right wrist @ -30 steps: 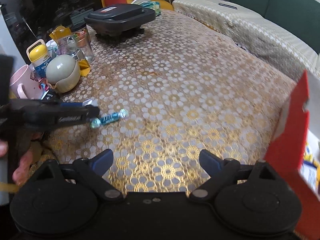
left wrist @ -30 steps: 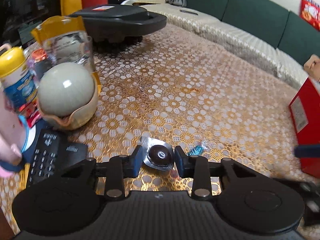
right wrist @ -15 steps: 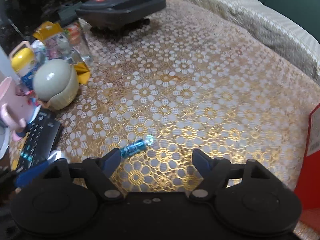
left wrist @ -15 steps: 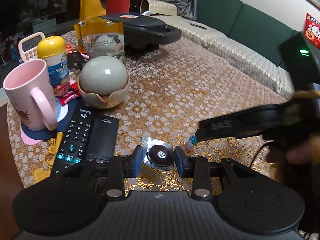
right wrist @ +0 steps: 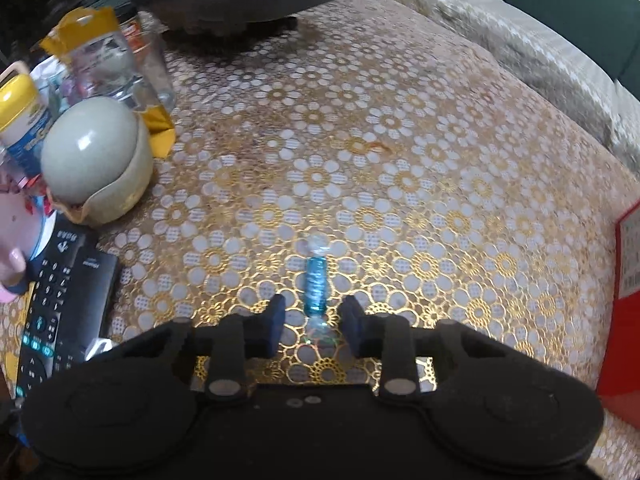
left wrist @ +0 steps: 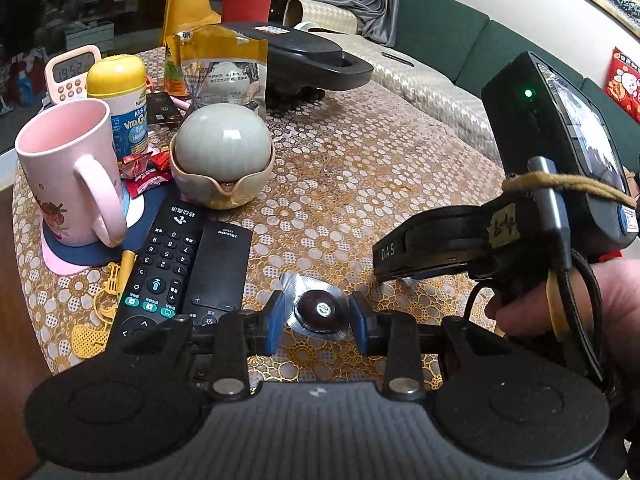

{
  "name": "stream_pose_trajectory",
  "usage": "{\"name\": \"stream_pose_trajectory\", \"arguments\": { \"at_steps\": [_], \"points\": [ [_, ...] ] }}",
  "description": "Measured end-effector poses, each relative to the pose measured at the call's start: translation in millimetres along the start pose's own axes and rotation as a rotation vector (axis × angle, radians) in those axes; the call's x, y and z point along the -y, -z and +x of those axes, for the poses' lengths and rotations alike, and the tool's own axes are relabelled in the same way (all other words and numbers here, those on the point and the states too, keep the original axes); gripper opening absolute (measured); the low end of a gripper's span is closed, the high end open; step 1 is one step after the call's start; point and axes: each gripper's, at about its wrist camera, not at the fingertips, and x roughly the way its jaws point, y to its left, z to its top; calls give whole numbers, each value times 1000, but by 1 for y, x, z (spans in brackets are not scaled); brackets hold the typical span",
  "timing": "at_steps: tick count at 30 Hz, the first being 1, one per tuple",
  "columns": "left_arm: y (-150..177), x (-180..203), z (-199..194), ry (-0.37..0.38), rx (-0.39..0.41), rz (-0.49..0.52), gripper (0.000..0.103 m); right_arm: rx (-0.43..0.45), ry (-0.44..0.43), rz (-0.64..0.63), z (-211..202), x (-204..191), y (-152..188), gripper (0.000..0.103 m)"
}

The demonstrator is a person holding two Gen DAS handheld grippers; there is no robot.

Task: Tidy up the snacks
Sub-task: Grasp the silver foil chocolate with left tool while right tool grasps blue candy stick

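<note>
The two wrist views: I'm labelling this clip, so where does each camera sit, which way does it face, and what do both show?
Left wrist: behind the left gripper, angled down, shut on a foil-wrapped chocolate; right gripper and a hand at right.
Right wrist: behind the right gripper, looking steeply down; its jaws, just closing, flank a blue candy.
Shared: gold tablecloth, grey ball, remotes.

**What the frames leave unclear**

In the left wrist view, the right gripper (left wrist: 394, 280) hides the blue candy (left wrist: 408, 280) except for a sliver under its tip. The red box (right wrist: 624, 300) is cut off by the right edge of the right wrist view, and the pink mug (right wrist: 16, 220) by its left edge. That view is motion-blurred; whether the pads touch the candy cannot be told.
</note>
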Motion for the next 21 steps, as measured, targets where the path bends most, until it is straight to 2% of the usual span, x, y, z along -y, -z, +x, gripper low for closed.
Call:
{"name": "stream_pose_trajectory", "arguments": {
  "at_steps": [3,9,21],
  "points": [
    [0,-1,0,0,1,-4,34,20,-24,-50,-1,-3,2,16],
    [0,4,-1,-12,4,14,34,66,-62,-35,-12,5,7,15],
    [-2,38,-13,-2,7,105,34,143,-116,72,-74,63,36,14]
  ]
}}
